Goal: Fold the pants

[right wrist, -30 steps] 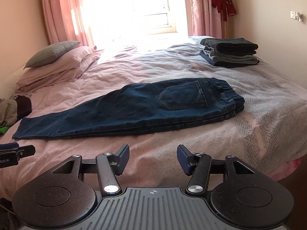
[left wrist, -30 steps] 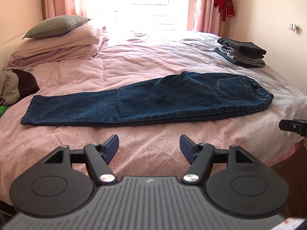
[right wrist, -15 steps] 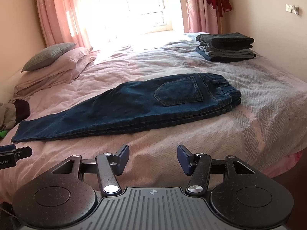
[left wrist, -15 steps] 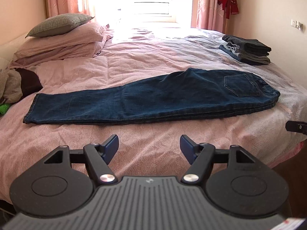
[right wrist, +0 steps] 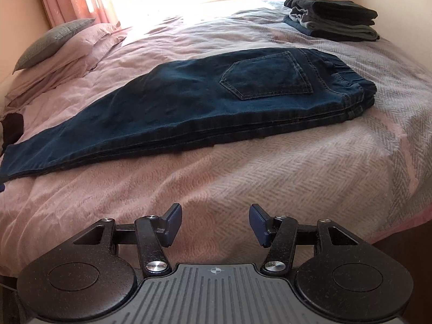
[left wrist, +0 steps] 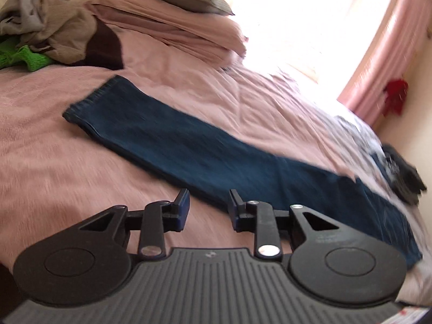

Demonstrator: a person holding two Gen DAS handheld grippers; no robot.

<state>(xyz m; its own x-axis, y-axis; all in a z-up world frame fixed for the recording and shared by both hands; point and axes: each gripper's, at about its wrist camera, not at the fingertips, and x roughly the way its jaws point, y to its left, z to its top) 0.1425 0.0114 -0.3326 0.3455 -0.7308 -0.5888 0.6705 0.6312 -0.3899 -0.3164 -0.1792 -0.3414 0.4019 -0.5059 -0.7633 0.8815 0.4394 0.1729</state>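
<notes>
Dark blue jeans (right wrist: 205,97) lie flat on the pink bedspread (right wrist: 243,167), folded lengthwise, back pocket up, waistband at the right, leg hems at the left. In the left wrist view the jeans (left wrist: 216,156) run diagonally, hem end at upper left. My left gripper (left wrist: 208,202) hovers just short of the near edge of the leg. Its jaws are closing and nothing is between them. My right gripper (right wrist: 214,216) hangs open over bare bedspread, short of the seat of the jeans, holding nothing.
Folded dark trousers (right wrist: 332,19) are stacked at the far right of the bed. Pillows (right wrist: 62,48) lie at the far left by the window. Crumpled clothes (left wrist: 51,35), some green, lie beyond the leg hems. The bed's near edge drops off at right.
The left gripper swung left toward the leg end, dropped lower, rolled so the view tilts, and its jaws narrowed. The right gripper moved closer and lower toward the bed, still open.
</notes>
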